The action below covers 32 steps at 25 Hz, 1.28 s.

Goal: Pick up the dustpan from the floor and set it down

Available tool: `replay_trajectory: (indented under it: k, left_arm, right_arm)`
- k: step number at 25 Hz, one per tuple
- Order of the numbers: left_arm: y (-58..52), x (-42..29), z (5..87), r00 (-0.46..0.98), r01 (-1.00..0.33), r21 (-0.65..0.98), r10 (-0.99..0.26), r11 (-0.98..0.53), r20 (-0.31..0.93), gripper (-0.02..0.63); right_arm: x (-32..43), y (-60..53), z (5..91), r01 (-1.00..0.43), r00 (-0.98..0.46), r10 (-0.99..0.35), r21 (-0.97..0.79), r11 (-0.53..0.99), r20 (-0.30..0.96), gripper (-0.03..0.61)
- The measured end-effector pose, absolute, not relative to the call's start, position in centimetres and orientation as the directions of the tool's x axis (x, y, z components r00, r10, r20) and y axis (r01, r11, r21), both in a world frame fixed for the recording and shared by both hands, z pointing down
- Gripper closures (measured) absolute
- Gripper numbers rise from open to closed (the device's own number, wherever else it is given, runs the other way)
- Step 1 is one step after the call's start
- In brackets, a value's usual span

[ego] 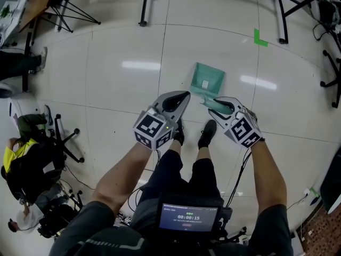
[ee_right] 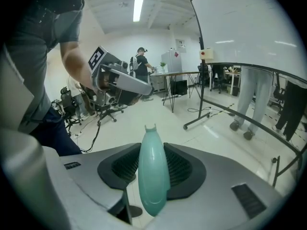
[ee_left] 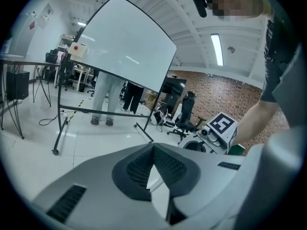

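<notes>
The green dustpan [ego: 208, 79] lies low over the white floor just ahead of my feet, its handle pointing back at me. I cannot tell whether it touches the floor. My right gripper [ego: 212, 103] is shut on that pale green handle [ee_right: 153, 171], which stands up between the dark pads [ee_right: 182, 166] in the right gripper view. My left gripper [ego: 184, 96] hangs to the left of the pan, apart from it. Its jaws meet at the tip with nothing between them [ee_left: 153, 150].
A green tape mark [ego: 260, 38] is on the floor beyond the pan. A whiteboard stand's legs [ego: 143, 4] reach in at the top. An office chair [ego: 61, 137] and a seated person [ego: 21, 153] are at the left. A person's legs [ee_left: 103, 99] show behind the whiteboard [ee_left: 120, 42].
</notes>
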<state>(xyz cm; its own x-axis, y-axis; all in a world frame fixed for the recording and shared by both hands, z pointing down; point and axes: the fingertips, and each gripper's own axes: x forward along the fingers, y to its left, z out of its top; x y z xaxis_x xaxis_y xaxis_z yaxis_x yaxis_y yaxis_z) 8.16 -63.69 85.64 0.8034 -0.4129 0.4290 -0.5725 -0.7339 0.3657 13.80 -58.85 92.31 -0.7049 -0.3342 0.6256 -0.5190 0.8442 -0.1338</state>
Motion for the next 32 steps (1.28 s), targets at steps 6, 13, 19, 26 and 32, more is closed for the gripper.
replay_trajectory:
  k: [6, 13, 19, 26, 32]
  left_arm:
    - [-62.5, 8.5, 84.7, 0.807, -0.566, 0.382, -0.396, -0.731, 0.438, 0.588]
    - [-61.4, 8.9, 79.4, 0.83, -0.533, 0.372, -0.382, -0.76, 0.407, 0.588]
    - [-60.7, 8.5, 67.2, 0.853, -0.512, 0.349, -0.417, -0.785, 0.314, 0.588]
    - [-59.4, 6.3, 47.5, 0.86, -0.511, 0.239, -0.486, -0.826, 0.158, 0.588]
    - [-55.7, 5.3, 35.9, 0.859, -0.508, 0.187, -0.51, -0.841, 0.044, 0.588]
  right_arm:
    - [14.0, -57.0, 91.6, -0.512, -0.699, -0.315, -0.142, 0.847, 0.642, 0.365]
    - [14.6, -56.9, 83.5, -0.599, -0.7, -0.429, -0.14, 0.789, 0.571, 0.365]
    - [15.7, -58.9, 65.8, -0.698, -0.692, -0.616, -0.129, 0.705, 0.377, 0.365]
    - [14.9, -58.5, 42.8, -0.723, -0.689, -0.711, -0.064, 0.688, 0.141, 0.373]
    - [14.8, -54.1, 33.4, -0.738, -0.67, -0.738, 0.029, 0.674, 0.083, 0.432]
